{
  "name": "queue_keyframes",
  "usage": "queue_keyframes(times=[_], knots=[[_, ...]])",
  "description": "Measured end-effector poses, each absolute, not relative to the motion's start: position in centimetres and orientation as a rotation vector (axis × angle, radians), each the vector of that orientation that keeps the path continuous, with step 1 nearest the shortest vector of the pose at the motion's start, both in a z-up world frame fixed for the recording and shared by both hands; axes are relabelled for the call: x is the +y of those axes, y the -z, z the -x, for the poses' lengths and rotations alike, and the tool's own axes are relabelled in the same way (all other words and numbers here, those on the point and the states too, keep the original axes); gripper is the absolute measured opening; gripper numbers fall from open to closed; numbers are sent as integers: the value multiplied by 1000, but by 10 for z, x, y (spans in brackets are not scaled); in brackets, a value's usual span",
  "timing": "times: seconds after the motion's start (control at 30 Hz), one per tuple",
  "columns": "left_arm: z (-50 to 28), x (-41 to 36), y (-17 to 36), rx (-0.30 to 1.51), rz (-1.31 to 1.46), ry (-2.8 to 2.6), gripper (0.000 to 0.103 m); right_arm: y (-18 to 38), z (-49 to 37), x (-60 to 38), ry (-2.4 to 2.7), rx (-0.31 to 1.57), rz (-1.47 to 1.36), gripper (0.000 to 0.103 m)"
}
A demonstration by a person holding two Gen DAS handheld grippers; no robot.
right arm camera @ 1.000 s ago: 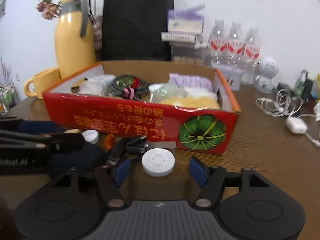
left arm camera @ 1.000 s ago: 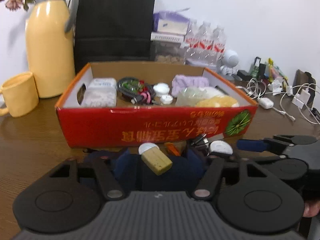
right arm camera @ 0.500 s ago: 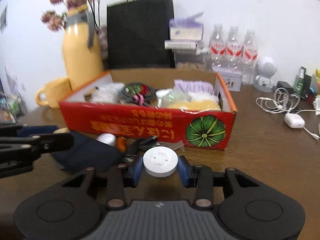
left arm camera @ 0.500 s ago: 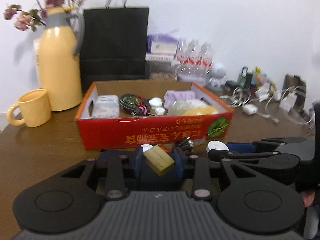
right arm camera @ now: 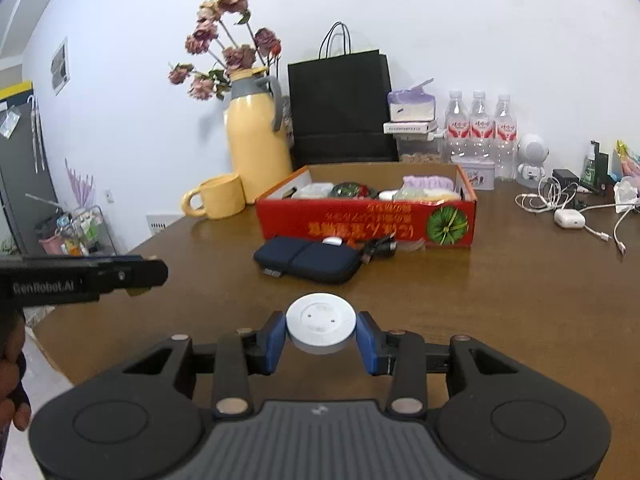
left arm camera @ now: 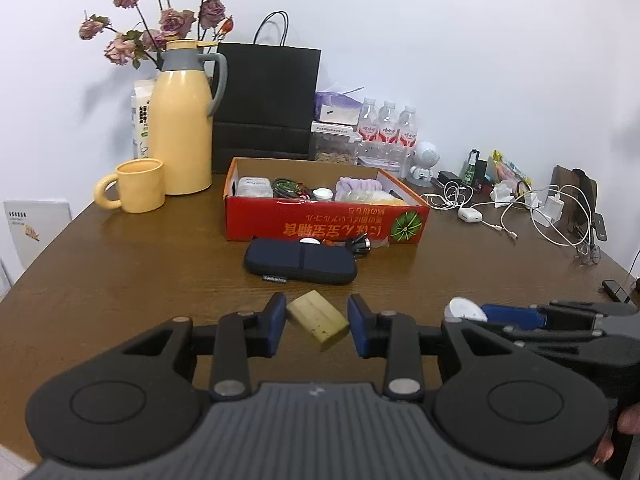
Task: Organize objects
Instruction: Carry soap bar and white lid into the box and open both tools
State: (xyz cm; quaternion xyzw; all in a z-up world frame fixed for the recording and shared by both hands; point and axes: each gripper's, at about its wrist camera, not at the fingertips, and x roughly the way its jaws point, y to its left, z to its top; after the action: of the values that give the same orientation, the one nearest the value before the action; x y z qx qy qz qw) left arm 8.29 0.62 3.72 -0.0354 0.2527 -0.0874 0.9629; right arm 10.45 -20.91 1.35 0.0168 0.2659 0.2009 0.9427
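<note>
Both grabbers are loaded: left gripper is clamped on a tan block, right gripper on a white puck, both lifted short of the red box. Both look light and rigid. The puck's smooth rim could slip, so squeezing across its widest part seems smart.

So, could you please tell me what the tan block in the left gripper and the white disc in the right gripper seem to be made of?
The tan block looks like cork or a dense sponge: matte, faintly pitted, with a scored top, though I cannot be sure which. The white disc looks like moulded plastic: smooth, slightly glossy, with a raised rim and small holes in its face.
</note>
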Motion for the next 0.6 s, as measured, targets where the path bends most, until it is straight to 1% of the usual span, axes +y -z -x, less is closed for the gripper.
queue_keyframes(times=[0.17, 0.3, 0.47, 0.6], knots=[[-78, 8, -39, 494, 74, 184, 35, -15, -95, -203, -413, 536, -21, 37], [-89, 11, -32, 517, 90, 185, 35, -15, -101, -203, -405, 536, -19, 37], [-126, 16, -31, 531, 87, 209, 35, -14, -131, -207, -363, 541, -24, 37], [-181, 30, -56, 489, 91, 308, 35, -34, -176, -208, -363, 482, 3, 37]])
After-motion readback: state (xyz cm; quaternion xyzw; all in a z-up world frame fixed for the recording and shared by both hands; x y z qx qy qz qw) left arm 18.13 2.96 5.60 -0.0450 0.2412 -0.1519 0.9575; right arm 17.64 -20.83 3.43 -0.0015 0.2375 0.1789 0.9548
